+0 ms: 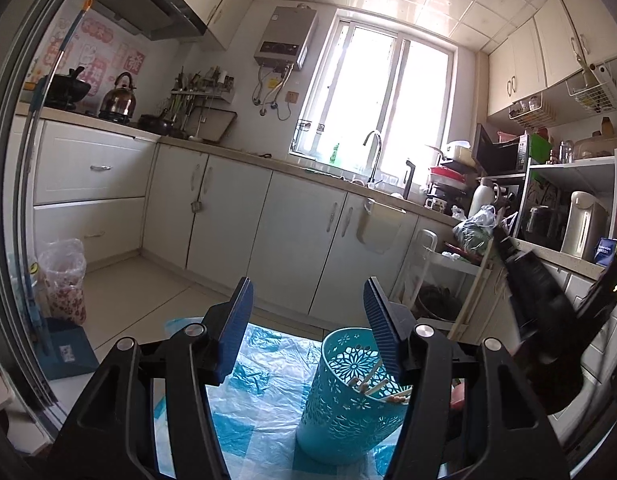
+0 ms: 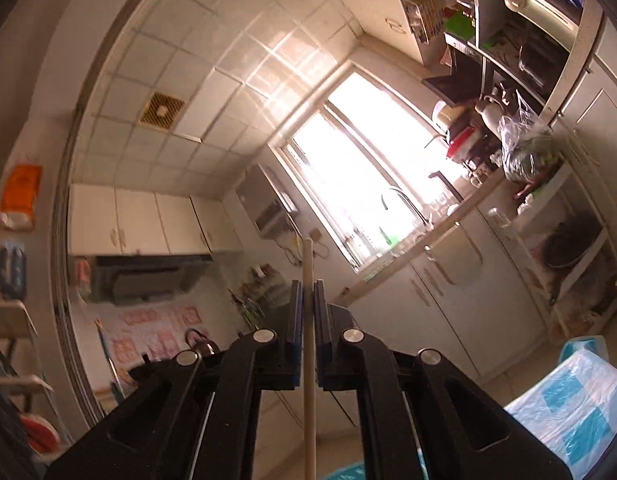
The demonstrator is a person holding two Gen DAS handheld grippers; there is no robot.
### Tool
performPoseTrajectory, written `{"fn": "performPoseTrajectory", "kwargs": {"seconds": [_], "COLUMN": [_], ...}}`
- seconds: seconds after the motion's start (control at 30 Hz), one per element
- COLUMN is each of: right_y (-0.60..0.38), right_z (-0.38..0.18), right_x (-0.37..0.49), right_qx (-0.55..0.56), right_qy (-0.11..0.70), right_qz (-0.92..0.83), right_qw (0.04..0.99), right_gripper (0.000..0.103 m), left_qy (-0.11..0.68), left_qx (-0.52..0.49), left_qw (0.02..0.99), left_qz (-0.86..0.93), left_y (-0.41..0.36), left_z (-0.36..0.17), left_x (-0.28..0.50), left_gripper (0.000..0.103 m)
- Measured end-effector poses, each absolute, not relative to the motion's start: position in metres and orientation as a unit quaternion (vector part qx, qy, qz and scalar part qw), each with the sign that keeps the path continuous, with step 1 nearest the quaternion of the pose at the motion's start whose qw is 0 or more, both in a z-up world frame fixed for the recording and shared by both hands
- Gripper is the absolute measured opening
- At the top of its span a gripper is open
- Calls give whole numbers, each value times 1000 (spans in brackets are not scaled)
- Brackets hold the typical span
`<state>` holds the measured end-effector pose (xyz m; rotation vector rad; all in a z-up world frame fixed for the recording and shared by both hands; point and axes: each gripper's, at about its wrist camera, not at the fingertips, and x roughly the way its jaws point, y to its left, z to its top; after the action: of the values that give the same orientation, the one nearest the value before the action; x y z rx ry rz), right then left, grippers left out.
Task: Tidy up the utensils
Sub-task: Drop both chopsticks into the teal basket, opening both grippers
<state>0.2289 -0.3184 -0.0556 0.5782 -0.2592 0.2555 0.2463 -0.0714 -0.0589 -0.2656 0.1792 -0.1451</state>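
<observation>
my left gripper (image 1: 308,308) hangs with its blue pads spread wide apart and nothing between them, over a table covered in a blue and white plastic sheet (image 1: 260,392). just beyond and a little to the right of that gap stands a turquoise utensil holder (image 1: 348,396) with a cut-out flower pattern, upright on the sheet, and several pale wooden chopsticks (image 1: 372,380) lean inside it against its right side. my right finger pad (image 1: 382,320) overlaps the holder's rim in the picture; i cannot tell whether it touches it.

my right gripper (image 2: 308,296) is clamped tight on a single pale wooden chopstick (image 2: 308,264), which runs straight up between the pads and sticks out past the fingertips, toward the ceiling and the bright window (image 2: 364,184). this gripper is tilted, so the kitchen looks slanted, and the sheet-covered table edge shows at the lower right. seen from the left wrist, it appears as a dark blurred shape at the right edge
</observation>
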Motion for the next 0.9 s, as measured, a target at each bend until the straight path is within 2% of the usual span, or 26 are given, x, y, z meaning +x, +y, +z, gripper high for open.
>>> {"fn": "performPoseTrajectory", "kwargs": {"seconds": [0.3, 0.47, 0.6, 0.7, 0.73, 0.77, 0.87, 0.9], "right_y": [-299, -282, -279, -280, -280, -281, -280, -279], "right_z": [-86, -85, -90, -94, -94, -94, -95, -95], "right_x": [229, 210, 207, 198, 194, 191, 180, 175], "right_qx": [241, 191, 170, 168, 167, 166, 164, 160], "right_qy": [-48, -14, 24, 44, 50, 59, 88, 103], "right_qz": [135, 143, 139, 132, 128, 123, 116, 110], "right_qw": [960, 971, 975, 976, 976, 977, 976, 976], "right_gripper": [8, 10, 19, 27, 33, 36, 41, 49], "left_qy": [93, 97, 109, 117, 123, 128, 151, 157], "left_qx": [-130, -129, -122, -116, -112, -110, -97, -93], "left_qw": [984, 984, 984, 984, 984, 984, 982, 982], "left_qz": [-76, -76, -77, -68, -62, -59, -53, -52], "left_y": [-75, -75, -76, -76, -76, -76, -76, -77], "left_z": [-61, -58, -55, -55, -55, -56, -60, -61], "left_x": [241, 236, 231, 228, 227, 226, 225, 224], "left_gripper": [55, 61, 69, 81, 86, 89, 93, 93]}}
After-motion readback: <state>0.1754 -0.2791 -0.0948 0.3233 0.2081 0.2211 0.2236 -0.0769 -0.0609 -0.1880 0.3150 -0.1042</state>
